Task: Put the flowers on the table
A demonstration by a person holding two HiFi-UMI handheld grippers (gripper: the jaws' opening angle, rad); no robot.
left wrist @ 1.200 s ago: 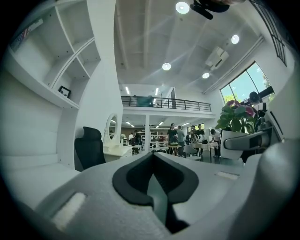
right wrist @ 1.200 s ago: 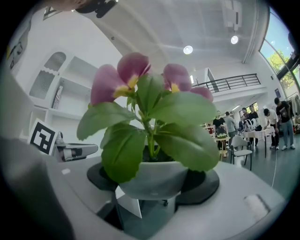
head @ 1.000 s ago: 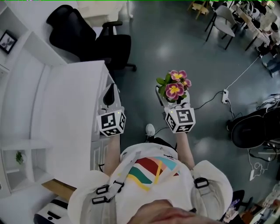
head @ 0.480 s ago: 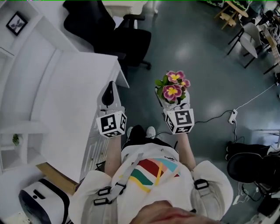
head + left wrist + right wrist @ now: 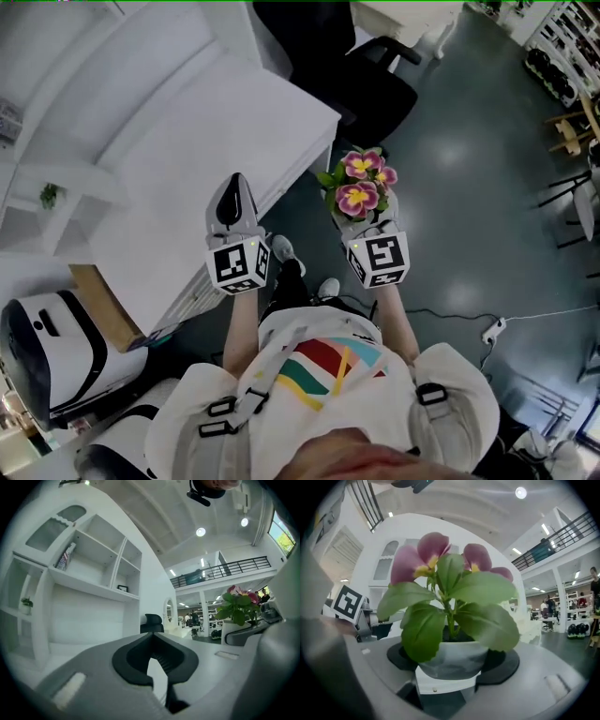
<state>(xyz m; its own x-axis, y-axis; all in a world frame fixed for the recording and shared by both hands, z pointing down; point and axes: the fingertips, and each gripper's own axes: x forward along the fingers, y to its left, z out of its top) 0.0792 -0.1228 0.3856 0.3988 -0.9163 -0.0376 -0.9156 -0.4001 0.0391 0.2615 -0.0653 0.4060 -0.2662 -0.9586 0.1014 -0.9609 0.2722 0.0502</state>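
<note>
- The flowers [image 5: 360, 186], a small plant with pink, yellow-centred blooms and broad green leaves, stand upright in a round white pot [image 5: 449, 662].
- The right gripper [image 5: 362, 214] has the pot clamped between its jaws. They stand wide apart because the pot fills the gap, with the black pads pressed to either side of it.
- The flowers are held in the air just off the near corner of the white, flat-topped table [image 5: 211, 141]. They appear to hang over the dark grey glossy floor [image 5: 469, 187] rather than over the tabletop, though the steep head view makes that hard to judge.
- The left gripper [image 5: 234, 187] has its jaws closed together with nothing between them. It sits over the table's near edge, beside the flowers and apart from them.
- Behind the table rises a white shelving unit [image 5: 93, 559], and a black office chair [image 5: 370, 84] stands at the table's far corner.
- Progress: the flowers are picked up and have reached the table's side, so the carrying looks nearly done.
- Still to do: bring the pot over the bare tabletop, lower it until its base rests flat, open the right jaws and draw back without tipping it.
</note>
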